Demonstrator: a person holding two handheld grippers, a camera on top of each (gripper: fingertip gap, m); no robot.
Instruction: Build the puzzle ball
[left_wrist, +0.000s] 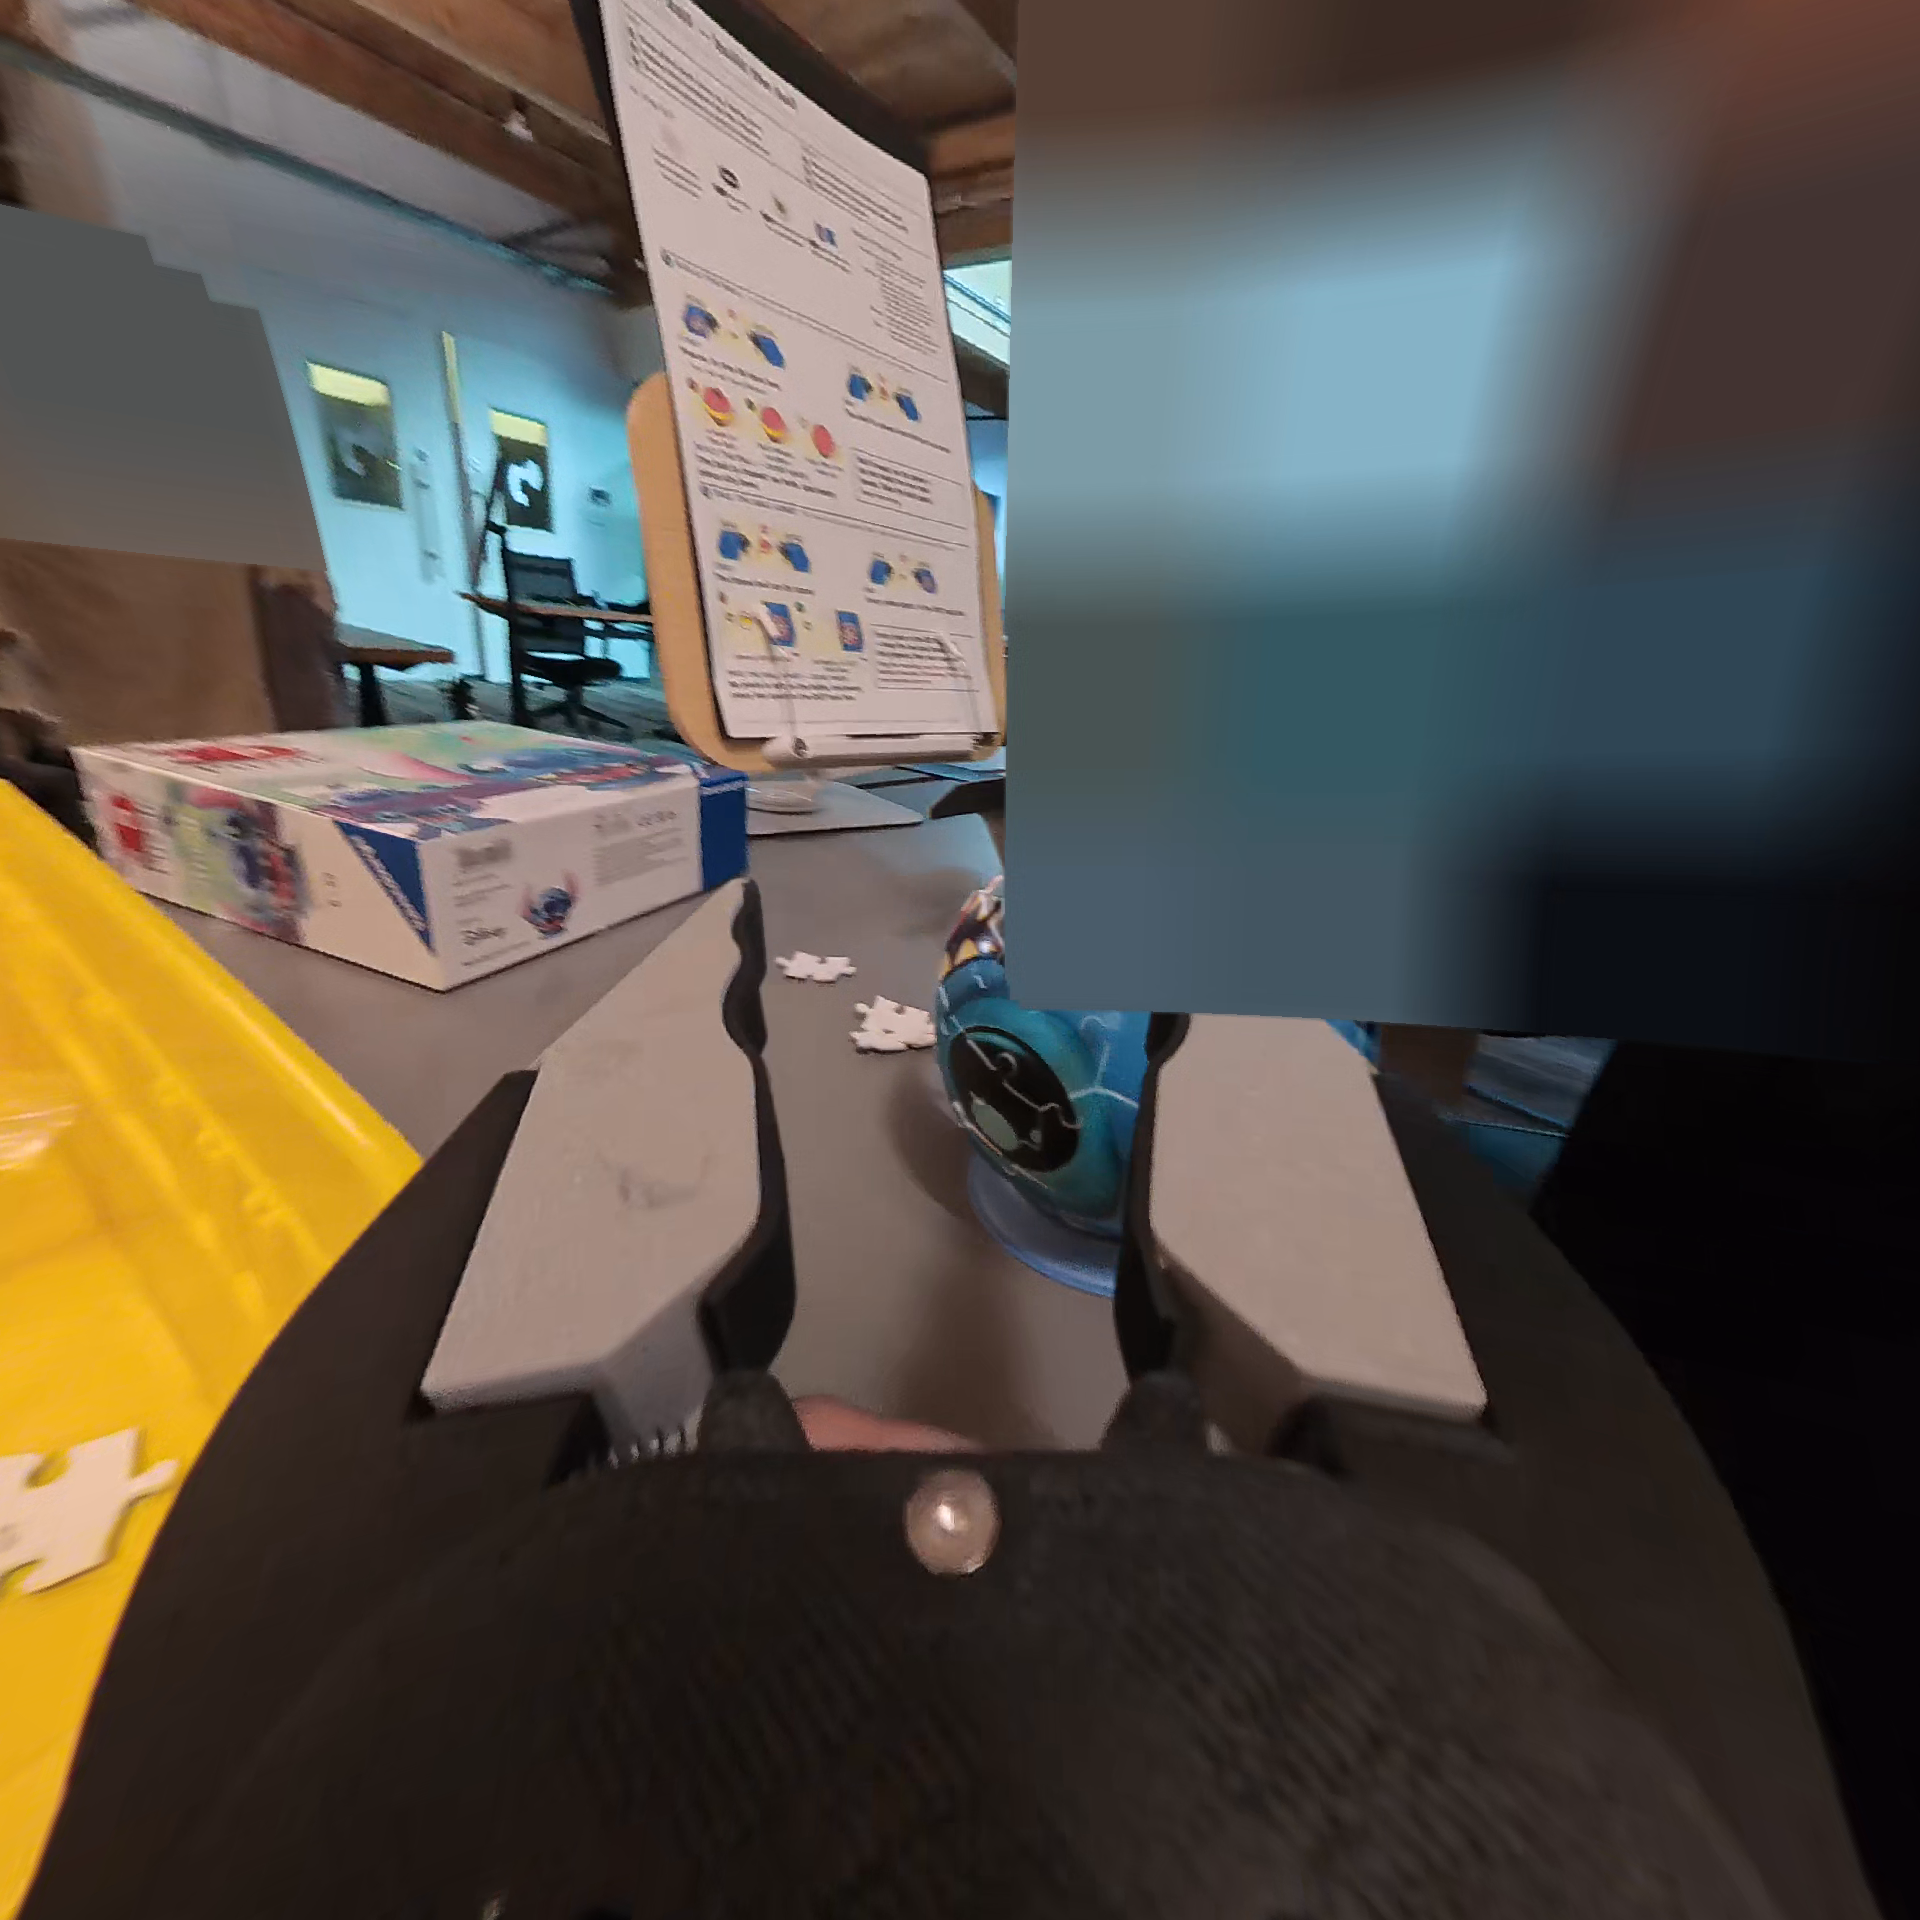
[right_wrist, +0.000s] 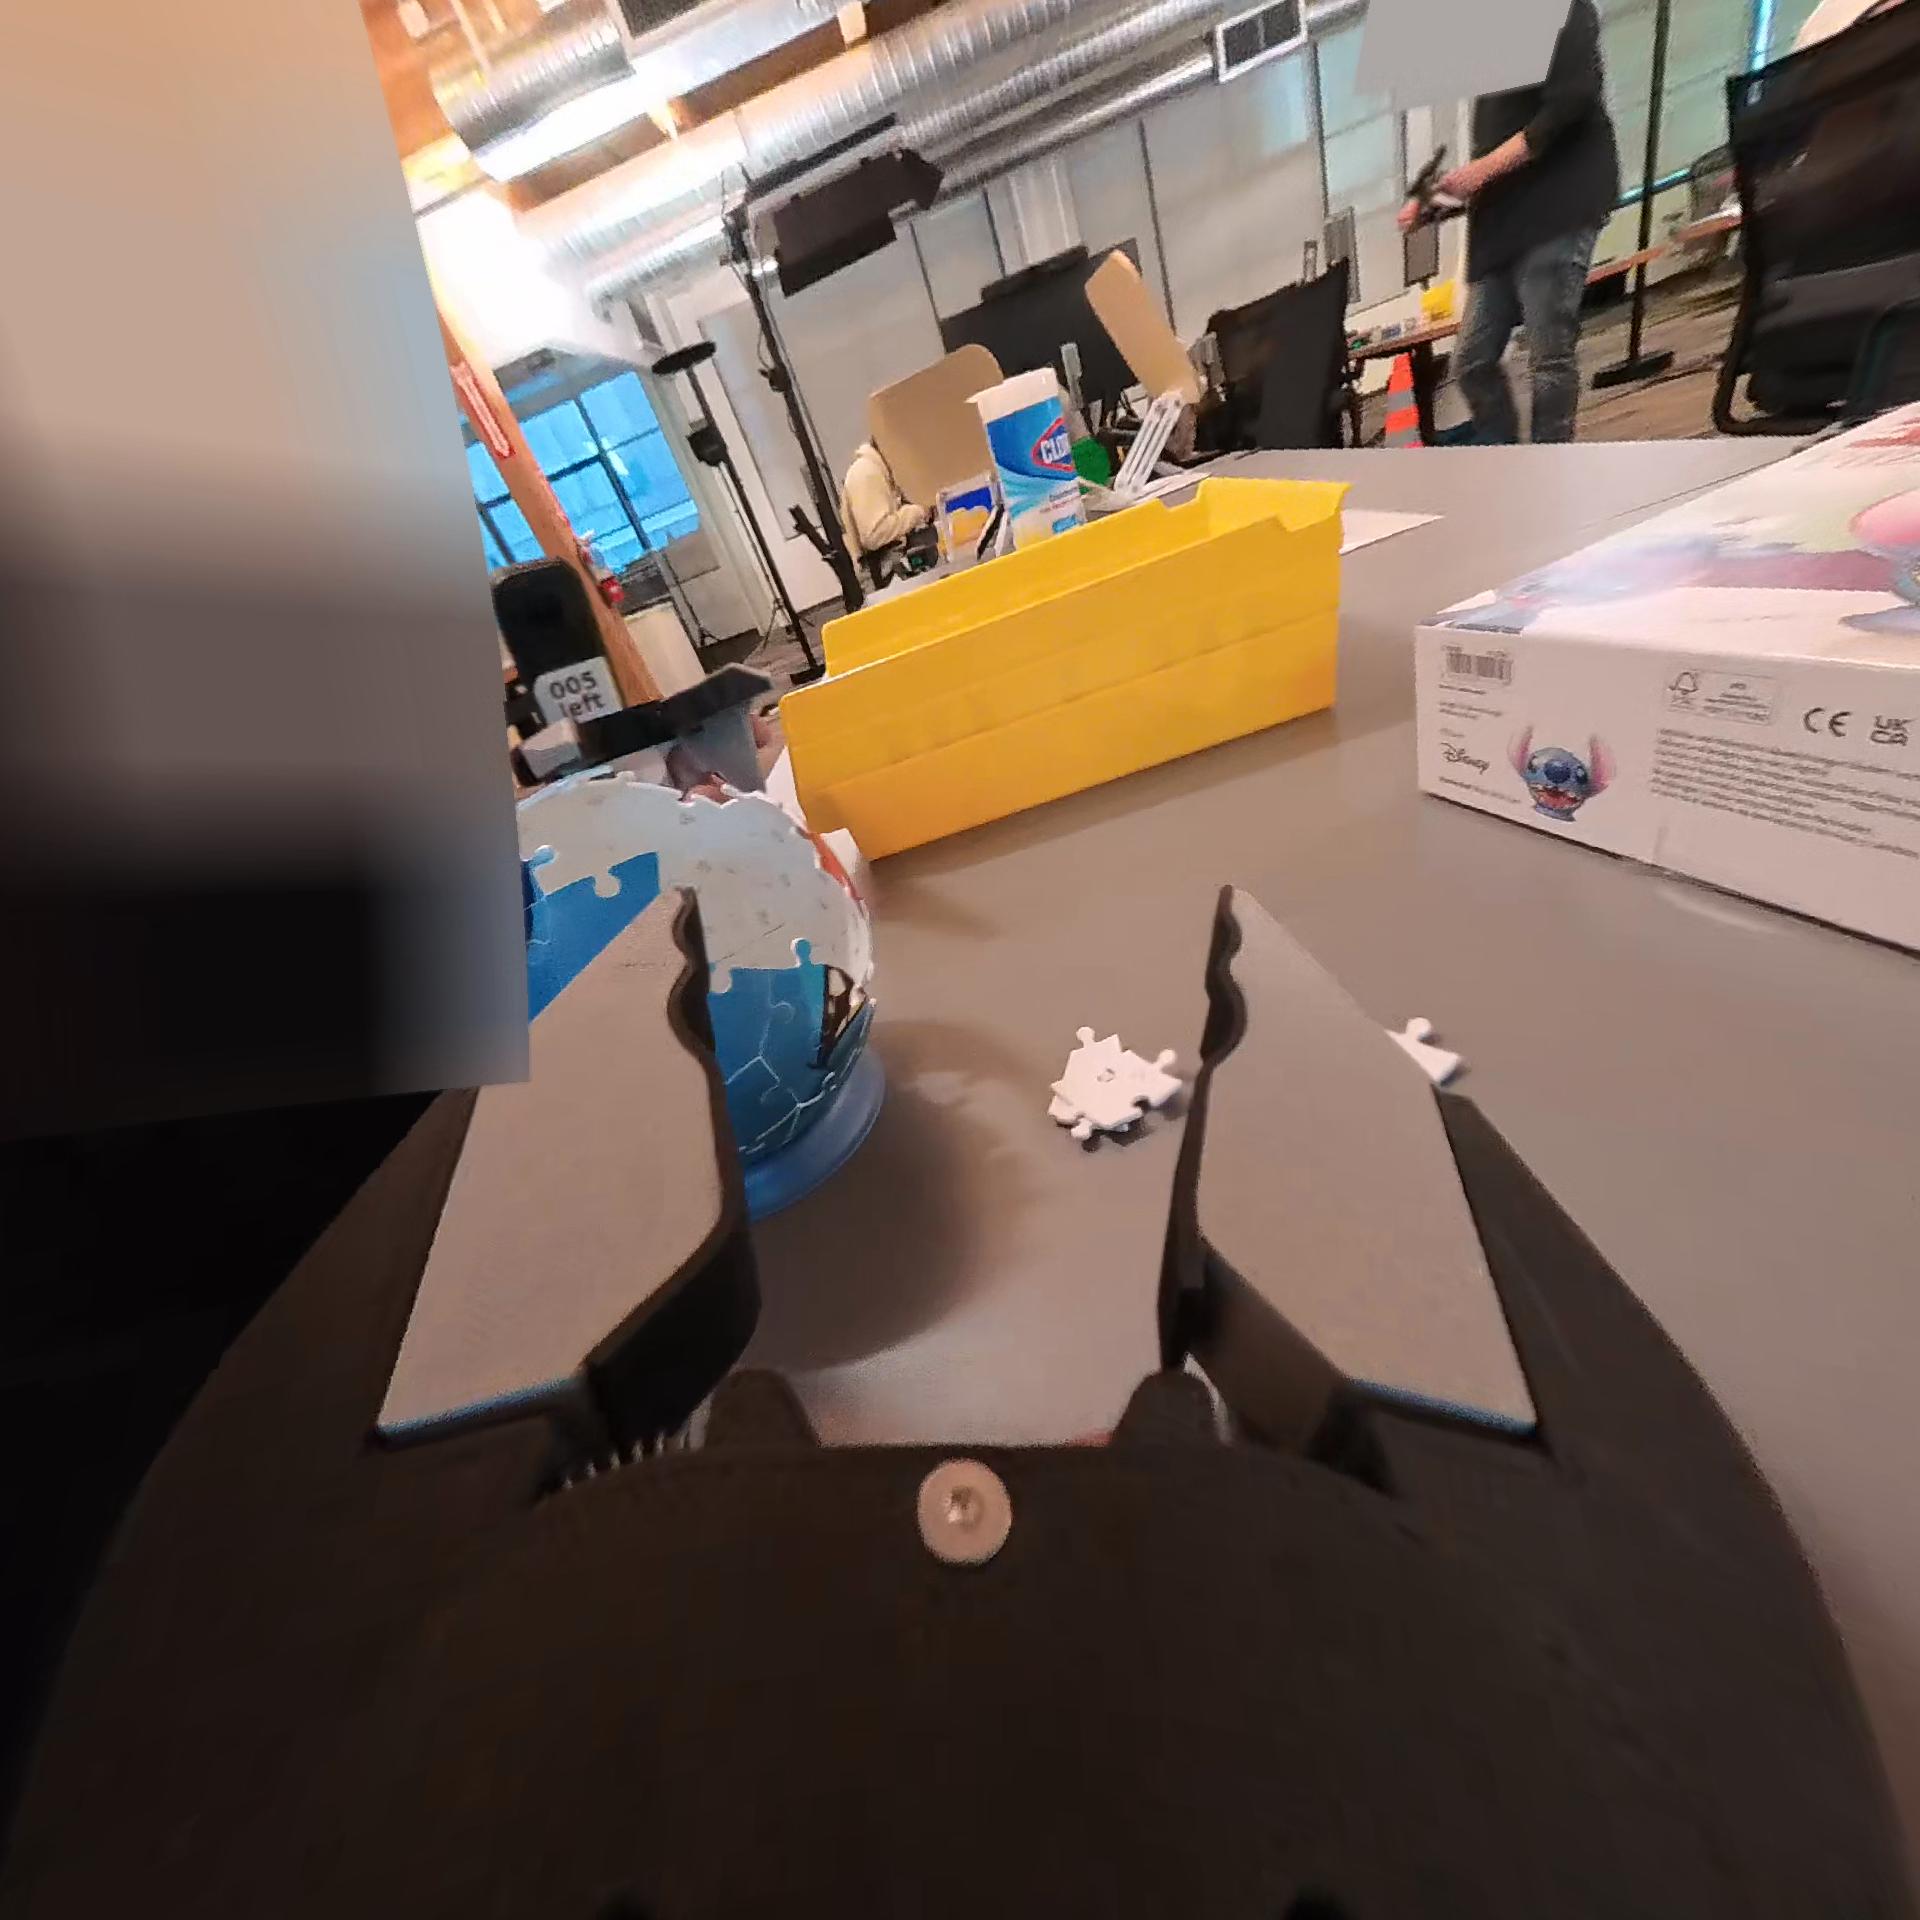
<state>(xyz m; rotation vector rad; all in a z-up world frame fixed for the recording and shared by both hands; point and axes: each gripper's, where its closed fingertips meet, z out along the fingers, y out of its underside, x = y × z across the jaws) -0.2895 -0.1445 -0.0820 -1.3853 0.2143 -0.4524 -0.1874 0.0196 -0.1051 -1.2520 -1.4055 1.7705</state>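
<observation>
Glossy yellow plastic bin (right_wrist: 1060, 665), matt grey table (right_wrist: 1558, 1039)

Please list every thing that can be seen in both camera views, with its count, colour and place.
Puzzle ball: one, blue with white top, on a blue stand, table left.
Loose puzzle pieces: a small white cluster beside the ball, one more farther right, one in the bin.
Bin: one, yellow, behind the ball.
Puzzle box: one, white, lying flat, table right.
Instruction sheet: one, white, on a stand.
Wipes canister: one, white-blue, behind the bin.
Table: one, grey.
Left gripper: open, empty.
Right gripper: open, empty.
</observation>
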